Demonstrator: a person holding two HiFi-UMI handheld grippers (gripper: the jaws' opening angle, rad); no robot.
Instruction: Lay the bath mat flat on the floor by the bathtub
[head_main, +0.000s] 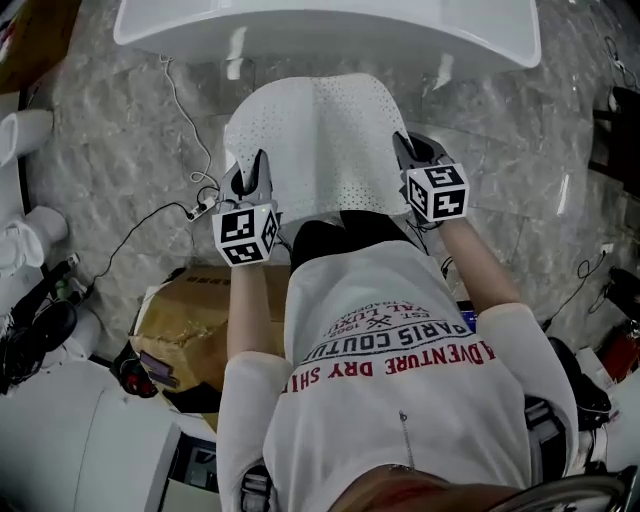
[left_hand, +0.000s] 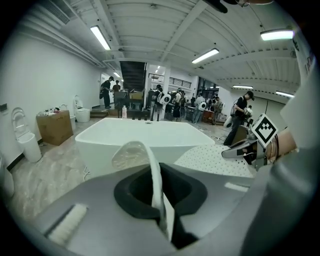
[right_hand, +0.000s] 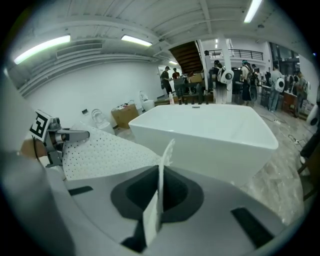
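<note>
Your left claw (head_main: 252, 172) and right claw (head_main: 408, 150) each clamp a near corner of the white perforated bath mat (head_main: 320, 150), spread before the white bathtub (head_main: 330, 25); only your gripper views show the pinched edges.

White bath mat (head_main: 320, 150), peppered all over with small dark dots, seen against a glossy white bathtub (head_main: 330, 25) and a floor (head_main: 110, 140) of grey, marble-veined stone. The left gripper (head_main: 257, 165) and right gripper (head_main: 404, 148) are grey with black jaw linings, and their marker cubes (head_main: 246, 234) are white, printed with black squares. The person's T-shirt (head_main: 400, 340) is white with red and dark lettering. Also in frame: a brown cardboard box (head_main: 190, 315), a white cable (head_main: 186, 106) and a black cable (head_main: 150, 213).
</note>
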